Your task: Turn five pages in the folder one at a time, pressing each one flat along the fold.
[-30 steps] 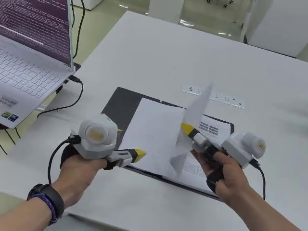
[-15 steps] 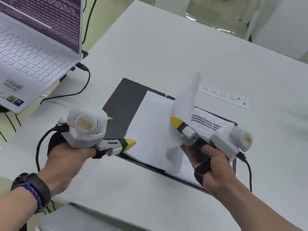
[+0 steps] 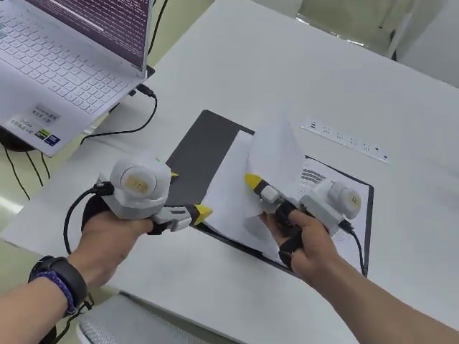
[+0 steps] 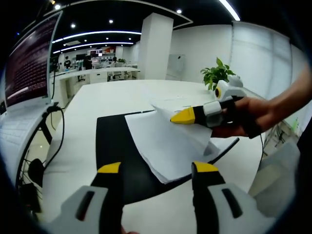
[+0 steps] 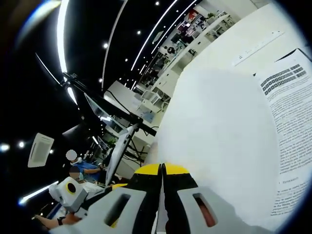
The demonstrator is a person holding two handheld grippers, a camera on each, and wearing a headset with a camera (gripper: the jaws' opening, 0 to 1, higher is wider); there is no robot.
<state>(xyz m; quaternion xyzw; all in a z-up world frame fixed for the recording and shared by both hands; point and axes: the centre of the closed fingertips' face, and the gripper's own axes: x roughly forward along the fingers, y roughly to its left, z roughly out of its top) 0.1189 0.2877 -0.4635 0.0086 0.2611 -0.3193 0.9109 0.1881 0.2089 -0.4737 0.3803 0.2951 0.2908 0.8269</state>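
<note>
Low in the head view, the left gripper (image 3: pixel 203 213) hovers just off the near edge of the black folder (image 3: pixel 197 154), its jaws spread and holding nothing. Just right of it, at centre frame, the right gripper (image 3: pixel 252 180) has its jaws pressed together on the lower edge of a white page (image 3: pixel 276 154). That page stands lifted and bowed over the open folder, between the blank sheets on the left and the printed sheet (image 3: pixel 313 175) on the right. It looks thin, light and limp: it curls under its own weight and would likely crease or tear at the binding if tugged, so the free edge, away from the fold, is the place to take it. Further up the white table (image 3: pixel 287 64) lies a power strip (image 3: pixel 344 137), and a laptop (image 3: pixel 72 57) sits at upper left.
</note>
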